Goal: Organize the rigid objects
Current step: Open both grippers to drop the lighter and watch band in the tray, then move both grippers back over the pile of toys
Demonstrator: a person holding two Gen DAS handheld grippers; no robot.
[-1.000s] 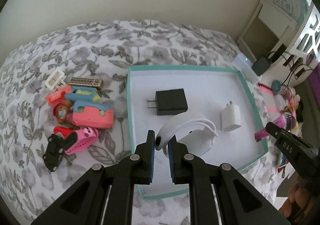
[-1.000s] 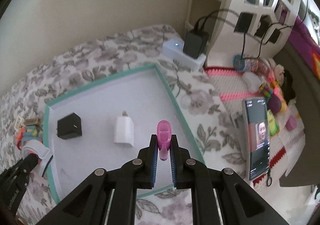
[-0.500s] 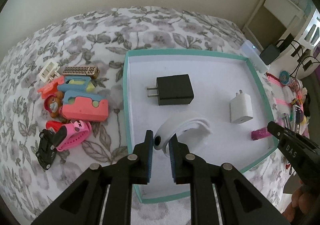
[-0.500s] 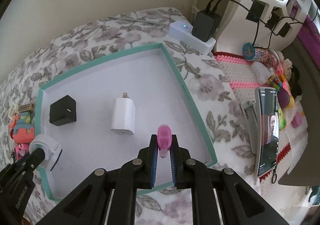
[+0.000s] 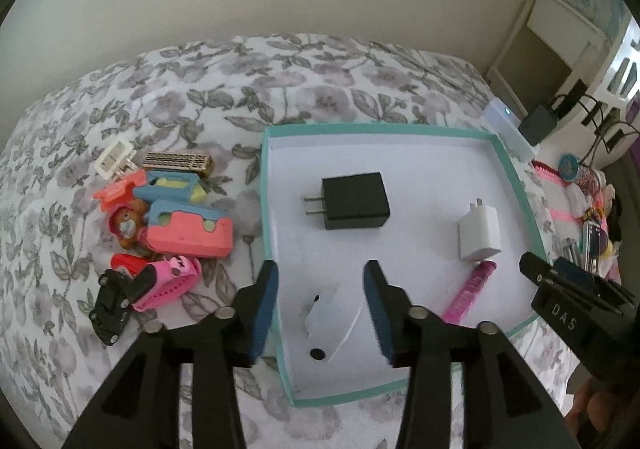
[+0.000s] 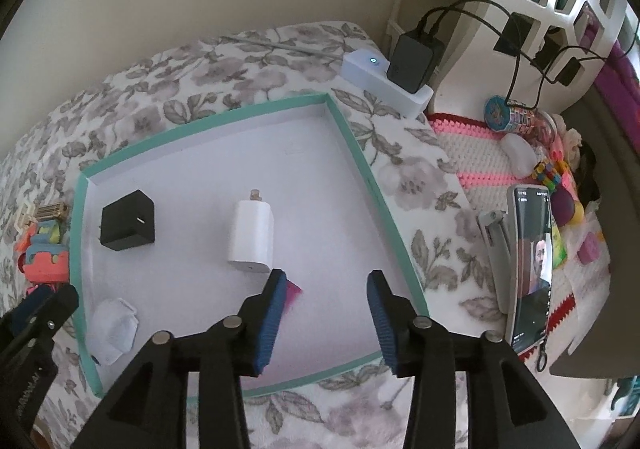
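Both pairs of fingers are spread wide, nothing gripped. The white plastic wristband (image 5: 329,319) is seen lying between the left gripper (image 5: 321,311) fingers, inside the shallow teal-rimmed white tray (image 5: 384,128). The pink tube (image 5: 469,292) is lying just beside the right gripper (image 6: 327,319) left finger, below the white charger block (image 6: 252,236).

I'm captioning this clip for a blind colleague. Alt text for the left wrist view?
The open left gripper hovers over a white wristband lying in a teal-rimmed tray beside a black charger, white charger and pink tube.
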